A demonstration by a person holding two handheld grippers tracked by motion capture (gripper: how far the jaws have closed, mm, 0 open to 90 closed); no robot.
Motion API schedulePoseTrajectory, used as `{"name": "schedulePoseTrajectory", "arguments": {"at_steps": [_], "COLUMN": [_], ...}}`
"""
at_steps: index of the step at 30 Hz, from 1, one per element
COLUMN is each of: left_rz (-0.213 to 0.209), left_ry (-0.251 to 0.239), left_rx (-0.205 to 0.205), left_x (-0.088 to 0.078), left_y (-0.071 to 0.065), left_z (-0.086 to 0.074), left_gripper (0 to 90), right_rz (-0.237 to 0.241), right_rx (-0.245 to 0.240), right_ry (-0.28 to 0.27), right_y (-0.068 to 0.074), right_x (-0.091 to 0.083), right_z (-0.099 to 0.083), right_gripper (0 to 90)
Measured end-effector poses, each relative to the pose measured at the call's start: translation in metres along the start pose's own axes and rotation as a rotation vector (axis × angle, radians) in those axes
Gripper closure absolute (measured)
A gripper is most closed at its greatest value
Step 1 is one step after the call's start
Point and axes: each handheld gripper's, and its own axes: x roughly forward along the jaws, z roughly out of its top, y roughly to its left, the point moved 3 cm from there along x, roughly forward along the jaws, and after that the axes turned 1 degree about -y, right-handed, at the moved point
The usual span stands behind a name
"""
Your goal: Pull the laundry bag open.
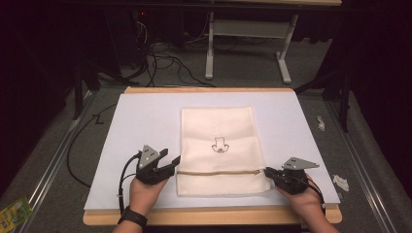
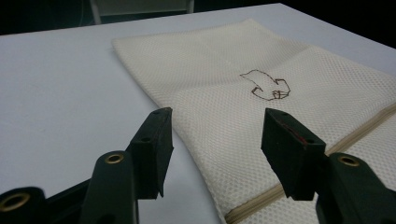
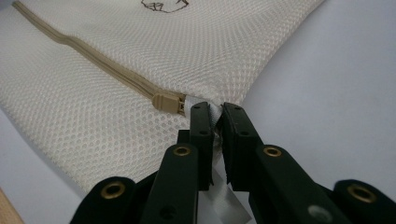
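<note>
mesh bag long axis runs away | left gripper wide | right gripper pinching bag's tab

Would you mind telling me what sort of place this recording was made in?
Probably a lab or workshop set up for recording. A white-topped table stands on grey carpet, loose cables trail over the floor behind it, and a bare desk frame stands in the dark background.
</note>
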Motion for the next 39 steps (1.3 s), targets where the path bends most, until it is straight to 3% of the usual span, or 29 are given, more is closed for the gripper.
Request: {"name": "schedulePoseTrajectory", "arguments": {"at_steps": [9,13,17,22,23,26,27,28,30,34,39], "left_rz": [-0.058,-0.092,-0.158,-0.230,-0.259,-0.307,-0.307,-0.334,-0.355,-0.372,-0.373], "left_ry": [0.031,0.047,0.054,0.064,0.080,0.083,0.083,0.088,0.089,0.095,0.111], "left_rx": [0.039,0.055,0.074,0.061,0.072,0.071,0.071,0.085,0.098,0.121,0.130], "left_x": [0.010,0.017,0.026,0.036,0.042,0.052,0.052,0.060,0.067,0.083,0.097], "left_y": [-0.018,-0.033,-0.059,-0.082,-0.095,-0.114,-0.114,-0.128,-0.139,-0.155,-0.164], "left_z": [0.001,0.001,0.003,0.005,0.005,0.006,0.006,0.006,0.008,0.012,0.013], "left_gripper": [45.4,45.4,45.9,46.2,46.8,48.1,49.7,50.9,51.9,54.6,59.0], "right_rz": [0.011,0.020,0.030,0.038,0.040,0.042,0.043,0.044,0.044,0.041,0.042], "right_rx": [-0.044,-0.067,-0.071,-0.082,-0.087,-0.090,-0.089,-0.089,-0.095,-0.095,-0.093], "right_ry": [-0.035,-0.042,-0.045,-0.056,-0.063,-0.068,-0.069,-0.071,-0.073,-0.072,-0.080], "right_y": [0.005,0.006,0.005,0.006,0.006,0.006,0.006,0.006,0.007,0.007,0.007], "right_x": [-0.006,-0.007,-0.006,-0.008,-0.008,-0.010,-0.010,-0.010,-0.010,-0.010,-0.010], "right_z": [0.007,0.009,0.009,0.011,0.013,0.014,0.015,0.015,0.015,0.015,0.016], "right_gripper": [85.1,85.2,85.3,85.6,85.7,85.7,85.8,85.8,85.8,85.8,85.8]}}
